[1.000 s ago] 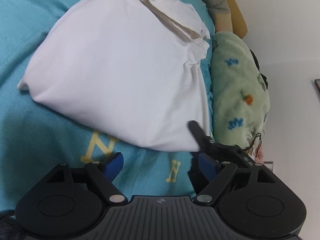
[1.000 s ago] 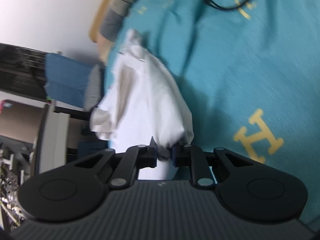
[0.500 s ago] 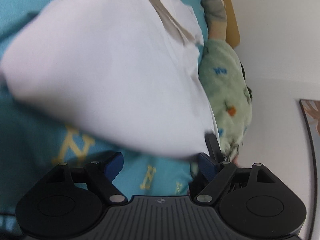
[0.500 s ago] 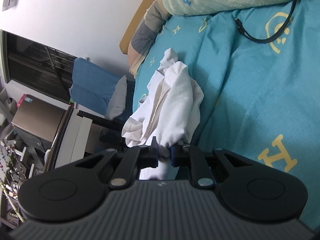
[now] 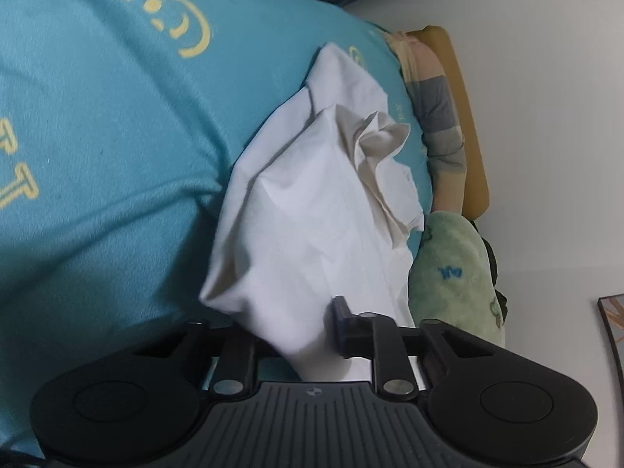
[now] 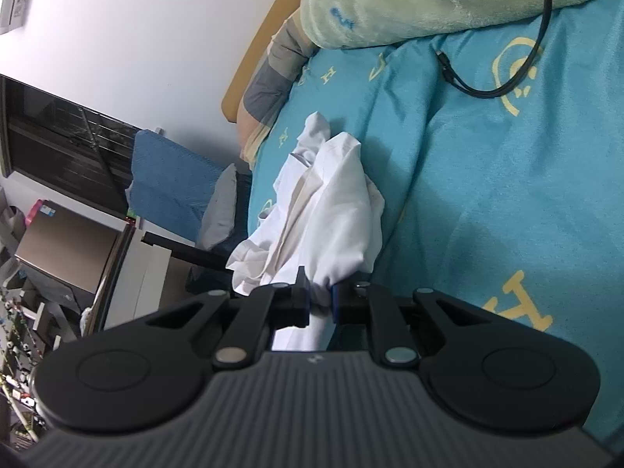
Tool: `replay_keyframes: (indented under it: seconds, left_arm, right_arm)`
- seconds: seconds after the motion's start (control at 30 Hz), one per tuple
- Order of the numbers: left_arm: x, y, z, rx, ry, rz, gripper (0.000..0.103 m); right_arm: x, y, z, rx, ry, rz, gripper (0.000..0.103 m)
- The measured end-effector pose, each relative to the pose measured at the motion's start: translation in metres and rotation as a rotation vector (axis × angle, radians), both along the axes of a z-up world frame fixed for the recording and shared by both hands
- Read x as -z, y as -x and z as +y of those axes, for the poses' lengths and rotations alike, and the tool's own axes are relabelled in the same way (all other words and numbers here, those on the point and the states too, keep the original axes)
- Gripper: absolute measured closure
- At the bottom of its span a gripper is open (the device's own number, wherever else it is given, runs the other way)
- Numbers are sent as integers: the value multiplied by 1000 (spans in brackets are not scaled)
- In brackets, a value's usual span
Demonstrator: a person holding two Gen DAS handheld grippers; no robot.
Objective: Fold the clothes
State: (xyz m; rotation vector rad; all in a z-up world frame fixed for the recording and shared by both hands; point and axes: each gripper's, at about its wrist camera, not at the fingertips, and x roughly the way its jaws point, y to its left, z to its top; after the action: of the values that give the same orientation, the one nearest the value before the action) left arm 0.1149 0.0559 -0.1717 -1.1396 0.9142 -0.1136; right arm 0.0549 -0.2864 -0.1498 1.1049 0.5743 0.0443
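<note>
The right gripper [image 6: 319, 304] has its fingers clenched on the crumpled white cotton garment [image 6: 331, 210]. The left gripper [image 5: 288, 335] is draped by it; grip unclear. A green fleece blanket [image 5: 456, 277] lies at 3 o'clock.

Bed sheet [image 6: 507, 179]: teal, printed with yellow capital letters; in the right wrist view an "H" [image 6: 520, 301] shows near the gripper and a smaller "H" [image 6: 328, 74] near the blanket.
Bed sheet, left wrist view: a yellow "T" [image 5: 17, 191] at the left edge.
Green blanket [image 6: 409, 0]: blue printed marks, too blurred to read.
</note>
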Motion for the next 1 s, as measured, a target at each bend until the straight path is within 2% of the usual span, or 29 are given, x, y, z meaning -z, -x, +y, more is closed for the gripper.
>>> replay_keyframes:
  seconds: [0.1, 0.23, 0.33, 0.5, 0.57, 0.7, 0.8, 0.9, 1.0]
  left_arm:
    - [-11, -2, 3, 14, -33, -27, 94]
    - [-53, 1, 13, 66, -87, -99, 96]
    - [-100, -1, 10, 135, -186, -185, 96]
    - [-168, 24, 8, 230, -265, -254, 96]
    - [-184, 45, 10, 272, -264, -268, 96]
    - [-188, 103, 16, 300, -240, -262, 96]
    - [-175, 145, 22, 289, -201, -234, 97]
    - [-162, 150, 20, 284, -179, -192, 97]
    - [-157, 121, 23, 276, -170, -181, 96]
  right_arm:
    - [-1, 0, 1, -5, 8, 0, 90]
    - [-15, -1, 2, -29, 23, 2, 90]
    - [-37, 0, 3, -45, 33, -31, 90]
    - [-95, 18, 5, -87, 102, -90, 90]
    - [-116, 35, 4, -108, 125, -112, 90]
    - [-140, 84, 3, -141, 149, -145, 90]
    - [-134, 126, 4, -149, 129, -141, 90]
    - [-124, 143, 3, -129, 123, -121, 90]
    - [-121, 124, 2, -109, 135, -105, 90]
